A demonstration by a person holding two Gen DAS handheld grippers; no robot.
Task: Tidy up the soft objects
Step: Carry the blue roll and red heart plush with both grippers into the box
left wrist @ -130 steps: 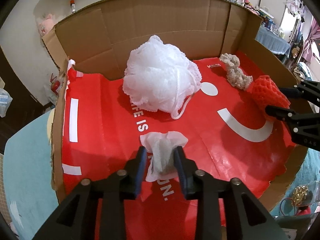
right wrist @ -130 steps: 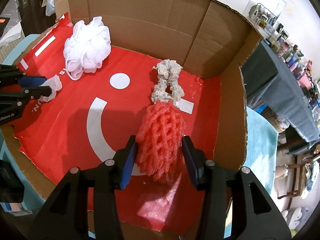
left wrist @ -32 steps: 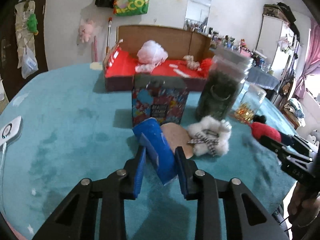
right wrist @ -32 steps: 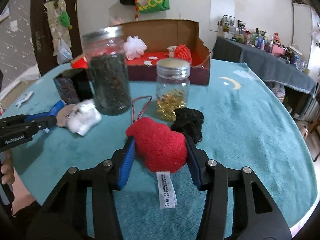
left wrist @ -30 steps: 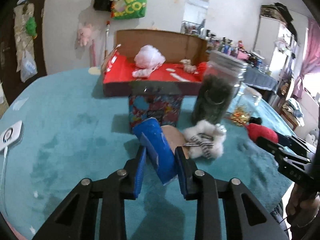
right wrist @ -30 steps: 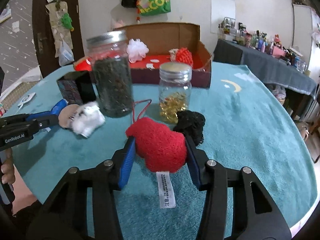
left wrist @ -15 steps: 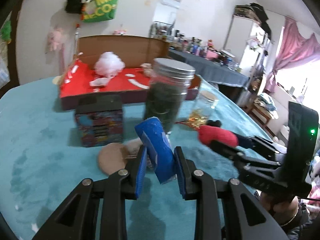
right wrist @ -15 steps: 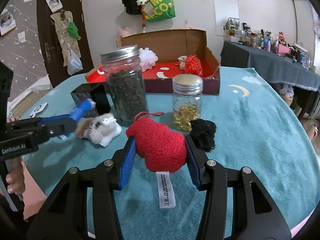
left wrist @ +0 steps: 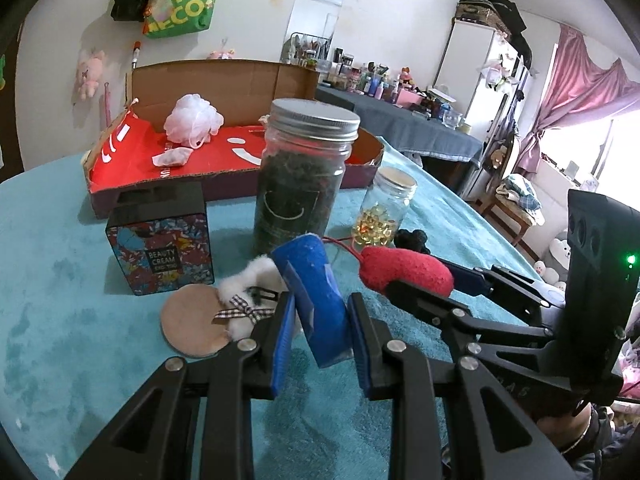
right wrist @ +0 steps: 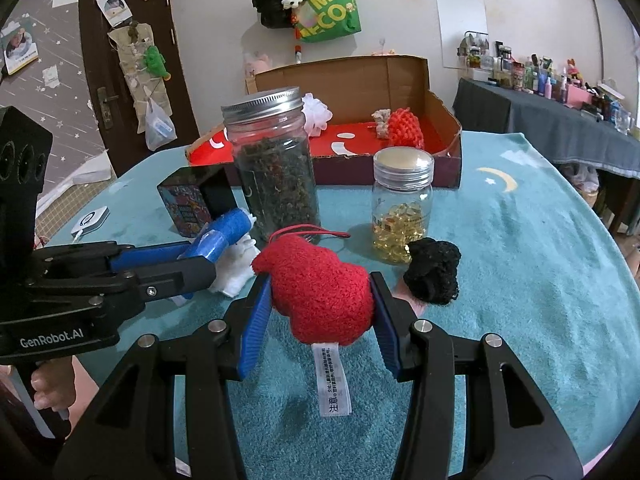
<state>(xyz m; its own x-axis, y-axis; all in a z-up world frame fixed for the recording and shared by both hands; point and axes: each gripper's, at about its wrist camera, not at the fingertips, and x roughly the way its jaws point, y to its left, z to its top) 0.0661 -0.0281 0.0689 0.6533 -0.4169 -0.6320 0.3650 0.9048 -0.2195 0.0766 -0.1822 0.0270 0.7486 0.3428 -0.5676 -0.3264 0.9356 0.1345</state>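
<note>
My left gripper [left wrist: 320, 300] is shut on a blue foam roll [left wrist: 312, 288], held just above the teal tablecloth. Close to its right, my right gripper [right wrist: 320, 280] is shut on a red plush piece [right wrist: 320, 296] with a white tag. Behind the jars stands the cardboard box [left wrist: 224, 76] with a red liner. It holds a white bath puff [left wrist: 194, 120], a small white pouch [left wrist: 172, 158], a red net [right wrist: 404, 126] and a beige scrunchie [right wrist: 382, 120]. A white fluffy puff with a bow [left wrist: 244, 292] and a black scrunchie [right wrist: 434, 276] lie on the cloth.
A tall jar of dark leaves [left wrist: 304, 172], a small jar of yellow capsules [left wrist: 384, 212] and a patterned cream box [left wrist: 160, 240] stand between the grippers and the cardboard box. A white device [right wrist: 90, 220] lies at the table's left edge.
The left gripper has swung to the right with the blue roll and now sits beside the right gripper. The right gripper has stayed in place with the red plush.
</note>
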